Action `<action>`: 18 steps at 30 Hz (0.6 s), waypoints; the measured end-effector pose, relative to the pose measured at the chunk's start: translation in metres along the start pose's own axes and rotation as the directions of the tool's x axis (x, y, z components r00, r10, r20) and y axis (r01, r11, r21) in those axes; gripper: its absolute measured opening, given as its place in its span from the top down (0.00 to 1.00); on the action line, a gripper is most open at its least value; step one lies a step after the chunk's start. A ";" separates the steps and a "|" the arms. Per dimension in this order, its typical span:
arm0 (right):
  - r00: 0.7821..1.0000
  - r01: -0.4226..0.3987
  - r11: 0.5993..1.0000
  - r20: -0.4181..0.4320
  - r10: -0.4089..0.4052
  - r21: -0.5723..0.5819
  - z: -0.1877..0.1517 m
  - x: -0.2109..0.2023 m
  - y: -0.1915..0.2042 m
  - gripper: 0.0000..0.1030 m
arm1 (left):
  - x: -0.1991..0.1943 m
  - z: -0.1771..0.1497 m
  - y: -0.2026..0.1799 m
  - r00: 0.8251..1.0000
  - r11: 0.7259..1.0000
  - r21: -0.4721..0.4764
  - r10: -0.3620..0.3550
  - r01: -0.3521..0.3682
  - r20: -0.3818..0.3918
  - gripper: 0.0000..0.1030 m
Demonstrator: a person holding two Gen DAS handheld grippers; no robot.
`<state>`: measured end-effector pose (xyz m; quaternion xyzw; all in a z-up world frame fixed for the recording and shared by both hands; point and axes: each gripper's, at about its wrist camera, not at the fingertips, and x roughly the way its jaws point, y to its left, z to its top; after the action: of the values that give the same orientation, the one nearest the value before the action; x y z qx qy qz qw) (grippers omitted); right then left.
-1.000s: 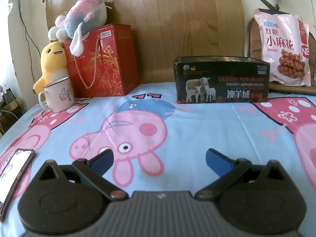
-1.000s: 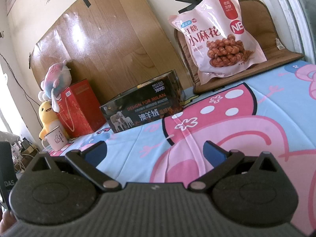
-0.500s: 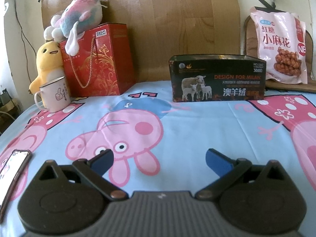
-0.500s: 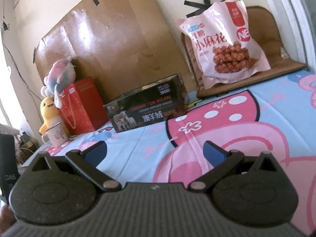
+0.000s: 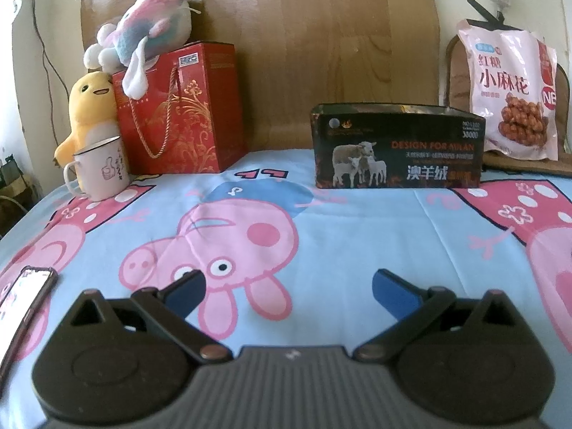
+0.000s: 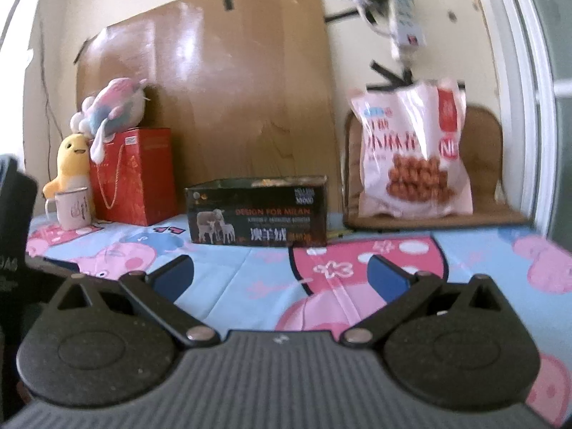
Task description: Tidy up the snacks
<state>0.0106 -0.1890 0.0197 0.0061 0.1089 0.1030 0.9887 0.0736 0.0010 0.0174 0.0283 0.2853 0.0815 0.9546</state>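
The snack bag (image 5: 511,93) is a pale pink, glossy pouch with dark red Chinese lettering, a red strip down its right side and a picture of brown fried twists low on the front. It stands upright with its long axis vertical, printed face toward the cameras, leaning back against a brown cushion (image 6: 482,136) at the far edge of the bed sheet (image 5: 357,228). In the left wrist view it sits at about 1 o'clock; in the right wrist view, where it is blurred, nearer 12 to 1 o'clock.

Just beside it, at its 9 o'clock, lies a dark box (image 5: 397,150) printed with sheep, open at the top, its long side running left to right.

The left gripper (image 5: 287,286) is released, blue fingers spread wide above the sheet and holding nothing. The right gripper (image 6: 280,275) is likewise spread and empty.
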 end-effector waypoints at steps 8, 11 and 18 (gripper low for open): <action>1.000 0.010 1.000 0.002 -0.010 -0.014 0.001 0.003 0.000 0.00 | 0.000 0.000 0.002 1.000 1.000 -0.014 0.006 -0.006 0.006 0.00; 1.000 0.015 1.000 0.008 -0.015 -0.012 0.000 0.001 0.001 0.00 | -0.001 -0.001 0.001 1.000 1.000 -0.012 0.005 -0.005 0.010 0.00; 0.999 0.020 1.000 0.030 -0.019 -0.023 -0.001 -0.003 0.004 0.00 | -0.002 0.000 0.001 1.000 1.000 -0.007 0.006 -0.006 0.012 0.00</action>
<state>0.0067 -0.1857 0.0197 -0.0051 0.0932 0.0946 0.9911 0.0721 0.0015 0.0181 0.0263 0.2791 0.0852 0.9561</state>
